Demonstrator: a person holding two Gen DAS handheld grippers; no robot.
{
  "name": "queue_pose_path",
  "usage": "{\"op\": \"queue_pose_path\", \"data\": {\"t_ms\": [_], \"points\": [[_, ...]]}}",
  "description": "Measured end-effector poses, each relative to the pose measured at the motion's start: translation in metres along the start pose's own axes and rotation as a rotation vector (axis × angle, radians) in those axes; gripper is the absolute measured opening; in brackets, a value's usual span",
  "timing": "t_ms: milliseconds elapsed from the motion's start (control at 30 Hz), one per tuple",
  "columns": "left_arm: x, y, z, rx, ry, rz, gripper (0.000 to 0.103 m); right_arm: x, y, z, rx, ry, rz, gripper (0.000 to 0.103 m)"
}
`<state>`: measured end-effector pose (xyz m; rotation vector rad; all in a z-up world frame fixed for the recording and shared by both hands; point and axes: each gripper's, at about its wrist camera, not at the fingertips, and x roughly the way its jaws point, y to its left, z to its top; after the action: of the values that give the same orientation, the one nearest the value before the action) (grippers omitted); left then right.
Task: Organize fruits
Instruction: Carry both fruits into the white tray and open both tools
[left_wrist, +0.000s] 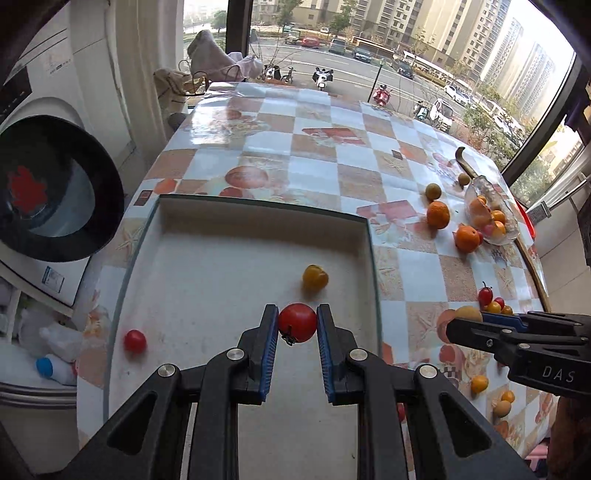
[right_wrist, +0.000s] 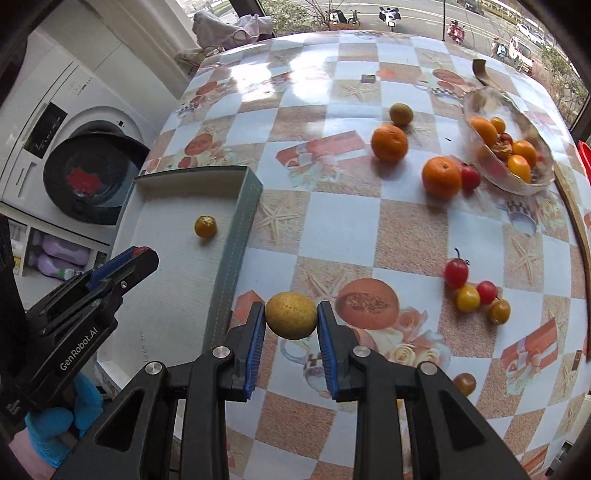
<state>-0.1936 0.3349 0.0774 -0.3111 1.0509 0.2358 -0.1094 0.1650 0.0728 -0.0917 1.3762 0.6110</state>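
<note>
A checkered tablecloth printed with fruit (right_wrist: 406, 229) covers the whole table, and beside it stands a washing machine (right_wrist: 74, 140) with its dark round door. On the cloth lies a shallow grey-edged tray (left_wrist: 371, 258), white inside. Near the far right edge sits a clear glass bowl (right_wrist: 543, 184) with small orange and yellow fruits in it, and two mandarins (right_wrist: 389, 143) rest on the cloth just beside it. The left gripper (left_wrist: 297, 323) hangs over the tray, its blue pads pinching a red cherry tomato (left_wrist: 297, 321). The right gripper (right_wrist: 291, 320) is over the cloth just right of the tray's wall, clamped on a yellowish round fruit (right_wrist: 291, 319). Inside the tray lie a yellow cherry tomato (left_wrist: 315, 277) and another red tomato (left_wrist: 135, 340). A small cluster of red and yellow cherry tomatoes (right_wrist: 474, 291) sits on the cloth toward the right.
</note>
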Motion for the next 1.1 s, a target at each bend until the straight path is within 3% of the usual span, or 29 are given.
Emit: {"op": "queue_pose_path", "data": {"t_ms": [267, 567, 767, 800, 833, 867, 900, 933, 1000, 1100], "points": [[0.029, 0.053, 0.002, -0.069, 0.041, 0.096, 0.023, 0.046, 0.066, 0.05, -0.092, 0.029, 0.061, 0.031], [0.047, 0.06, 0.002, -0.064, 0.071, 0.118, 0.023, 0.094, 0.096, 0.092, -0.159, 0.068, 0.013, 0.031], [0.052, 0.056, 0.001, -0.037, 0.094, 0.139, 0.024, 0.114, 0.101, 0.093, -0.204, 0.108, -0.032, 0.032], [0.052, 0.056, 0.001, -0.036, 0.095, 0.139, 0.031, 0.115, 0.103, 0.093, -0.217, 0.112, -0.038, 0.034], [0.051, 0.056, 0.0, -0.036, 0.096, 0.147, 0.061, 0.115, 0.104, 0.093, -0.222, 0.113, -0.038, 0.039], [0.048, 0.056, -0.001, -0.037, 0.082, 0.166, 0.077, 0.116, 0.105, 0.095, -0.222, 0.117, -0.03, 0.043], [0.043, 0.056, -0.001, -0.033, 0.049, 0.184, 0.087, 0.117, 0.105, 0.096, -0.219, 0.122, -0.025, 0.053], [0.038, 0.056, -0.002, -0.024, 0.026, 0.19, 0.087, 0.115, 0.104, 0.097, -0.217, 0.12, -0.025, 0.058], [0.037, 0.055, -0.002, -0.014, 0.033, 0.183, 0.087, 0.109, 0.104, 0.098, -0.212, 0.103, -0.017, 0.06], [0.036, 0.054, -0.003, -0.002, 0.057, 0.187, 0.087, 0.095, 0.1, 0.099, -0.186, 0.08, 0.013, 0.075]]}}
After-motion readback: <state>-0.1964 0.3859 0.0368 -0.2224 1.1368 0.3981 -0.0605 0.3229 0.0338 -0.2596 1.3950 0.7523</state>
